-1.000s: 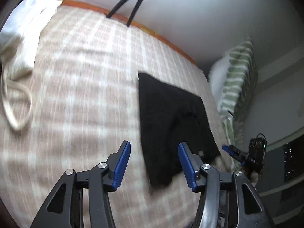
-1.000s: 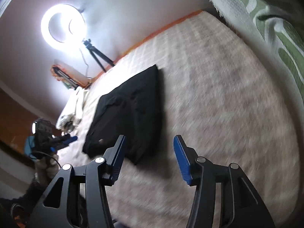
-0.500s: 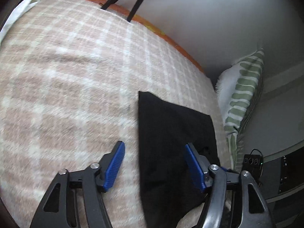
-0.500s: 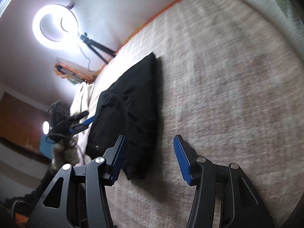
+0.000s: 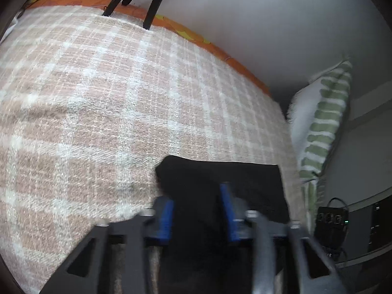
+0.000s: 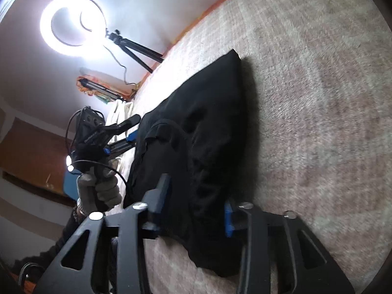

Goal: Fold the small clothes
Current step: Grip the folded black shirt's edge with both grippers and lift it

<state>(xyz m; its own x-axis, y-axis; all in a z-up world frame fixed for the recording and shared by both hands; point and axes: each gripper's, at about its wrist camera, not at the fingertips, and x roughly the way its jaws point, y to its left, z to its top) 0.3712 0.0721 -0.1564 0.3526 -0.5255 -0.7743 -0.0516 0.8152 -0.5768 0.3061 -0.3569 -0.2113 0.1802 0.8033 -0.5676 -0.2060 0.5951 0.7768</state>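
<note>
Just narrowed: left hand-held gripper [image 5: 197,208] and right hand-held gripper [image 6: 196,208], each astride the crumpled black cloth garment [image 6: 196,132] on the checked beige bed blanket [image 5: 98,98], apparently pinching its near edge for a fold.

**Colours & patterns**

Black garment [image 5: 220,174] on beige/white plaid blanket [image 5: 98,98] w/ orange bed edge [image 5: 196,36]. Pillow [image 5: 323,122]: white w/ green stripes. Gripper pads [image 5: 166,213] blue, arms black. Glove [image 6: 98,191] grey. Ring light [image 6: 73,22] white, tripod [image 6: 137,49] black.

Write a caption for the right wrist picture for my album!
Right gripper with blue jaws closing around a crumpled black cloth garment on a beige plaid blanket, glowing white ring light behind.
</note>
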